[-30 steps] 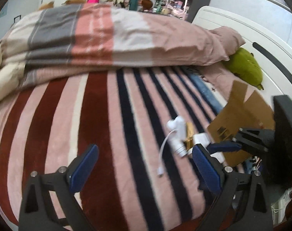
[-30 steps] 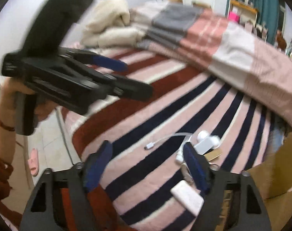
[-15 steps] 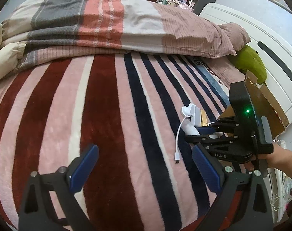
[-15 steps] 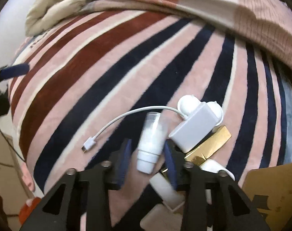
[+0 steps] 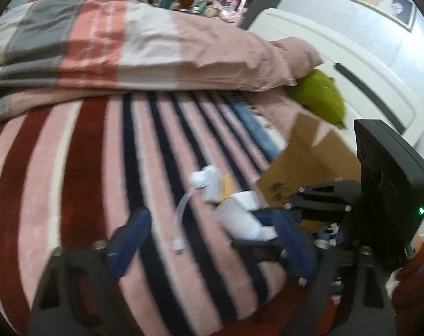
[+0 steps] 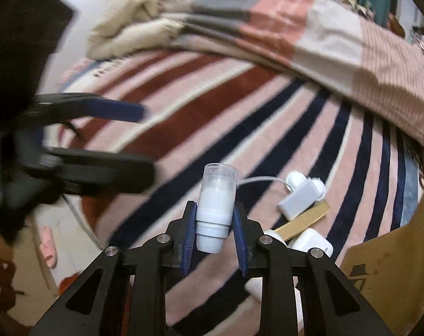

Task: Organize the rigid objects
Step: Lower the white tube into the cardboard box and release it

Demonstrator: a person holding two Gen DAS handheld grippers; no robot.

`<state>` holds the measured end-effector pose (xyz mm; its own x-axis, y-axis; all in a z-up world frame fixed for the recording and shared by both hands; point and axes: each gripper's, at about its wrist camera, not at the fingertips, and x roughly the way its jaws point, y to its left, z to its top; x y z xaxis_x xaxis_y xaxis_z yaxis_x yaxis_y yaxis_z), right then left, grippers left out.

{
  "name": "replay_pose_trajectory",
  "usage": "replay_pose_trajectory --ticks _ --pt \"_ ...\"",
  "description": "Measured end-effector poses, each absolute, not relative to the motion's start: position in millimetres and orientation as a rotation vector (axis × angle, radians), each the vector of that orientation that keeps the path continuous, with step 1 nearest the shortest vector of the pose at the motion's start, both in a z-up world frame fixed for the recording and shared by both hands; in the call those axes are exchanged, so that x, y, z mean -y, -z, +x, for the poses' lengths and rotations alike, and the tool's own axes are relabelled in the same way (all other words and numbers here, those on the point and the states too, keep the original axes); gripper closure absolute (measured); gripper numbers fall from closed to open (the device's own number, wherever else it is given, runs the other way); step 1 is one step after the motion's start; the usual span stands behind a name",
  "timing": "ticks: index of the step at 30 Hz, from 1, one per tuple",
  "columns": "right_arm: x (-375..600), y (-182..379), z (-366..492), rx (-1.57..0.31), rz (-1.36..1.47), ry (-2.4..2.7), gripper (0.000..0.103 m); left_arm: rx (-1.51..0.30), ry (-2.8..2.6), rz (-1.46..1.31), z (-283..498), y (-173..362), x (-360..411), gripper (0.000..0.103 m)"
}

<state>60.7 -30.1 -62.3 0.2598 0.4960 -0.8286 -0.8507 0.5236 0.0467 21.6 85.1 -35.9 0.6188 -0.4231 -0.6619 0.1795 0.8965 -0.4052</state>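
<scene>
A small white bottle with a clear cap [image 6: 216, 204] is clamped between the blue pads [image 6: 188, 240] of the right gripper [image 6: 213, 239], its narrow base seated between the fingertips and its capped end pointing out toward 12 o'clock above the striped blanket [image 6: 282, 128]. At about 2 o'clock from the bottle, a white charger with its cable [image 6: 301, 196], a gold box [image 6: 304, 221] and other white items are seen lying together beside a cardboard box [image 6: 391, 268]. The left gripper [image 5: 209, 240] is held wide open with nothing between its fingers.
</scene>
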Motion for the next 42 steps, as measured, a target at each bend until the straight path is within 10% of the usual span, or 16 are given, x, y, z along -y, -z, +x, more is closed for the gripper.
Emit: replay_pose_trajectory --ticks 7,26,29,33,42 --pt "65.4 6.9 48.2 -0.787 -0.366 -0.983 0.082 -0.791 0.473 -0.330 41.6 -5.4 -35.1 0.070" --pt "224.6 -14.2 125.7 -0.901 -0.160 -0.757 0.082 -0.995 0.582 -0.149 141.9 -12.2 144.9 0.072" --pt "232.6 -4.1 134.7 -0.949 -0.159 -0.745 0.082 -1.031 0.544 -0.109 144.0 -4.3 152.8 0.069" --pt "236.0 7.5 135.9 -0.983 -0.183 -0.730 0.074 -0.999 0.500 -0.065 136.4 -8.2 149.7 0.034" --pt "215.8 -15.8 91.9 -0.825 -0.159 -0.861 0.063 -0.797 0.341 -0.102 83.9 -34.9 75.5 0.029"
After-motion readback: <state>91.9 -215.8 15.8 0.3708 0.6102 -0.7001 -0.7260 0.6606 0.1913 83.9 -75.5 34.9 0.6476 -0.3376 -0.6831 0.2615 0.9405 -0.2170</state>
